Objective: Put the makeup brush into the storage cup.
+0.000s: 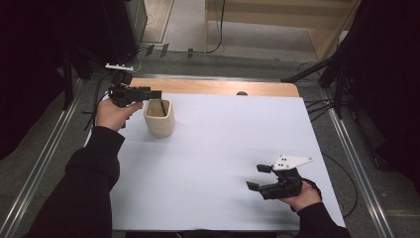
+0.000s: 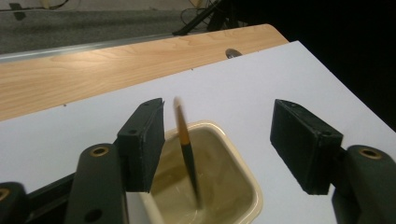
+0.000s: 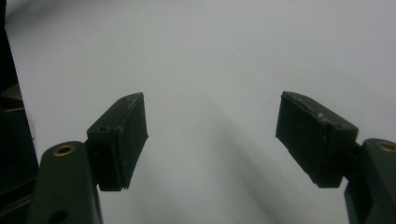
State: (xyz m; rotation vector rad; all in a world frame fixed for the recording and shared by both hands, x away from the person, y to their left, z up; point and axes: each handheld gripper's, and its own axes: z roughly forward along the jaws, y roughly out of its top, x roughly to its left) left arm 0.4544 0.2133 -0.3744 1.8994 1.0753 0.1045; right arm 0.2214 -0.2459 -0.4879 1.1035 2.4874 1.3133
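A cream, square-mouthed cup [image 1: 159,118] [image 2: 243,172] stands on the white sheet at the far left. A thin stick with a brown upper part and a dark lower part [image 1: 162,106] [image 2: 187,154] stands tilted inside it, blurred, its top end close to one jaw but free of both. My left gripper [image 1: 156,93] [image 2: 218,106] hovers just above the cup's far rim with its jaws wide apart. My right gripper [image 1: 255,177] [image 3: 211,99] sits low over the sheet at the near right, open, with nothing between its jaws.
The white sheet [image 1: 223,148] covers most of a wooden table, whose bare wood strip [image 1: 213,87] runs along the far edge with a small dark hole [image 1: 241,93]. Cables and metal rails lie on the floor at both sides.
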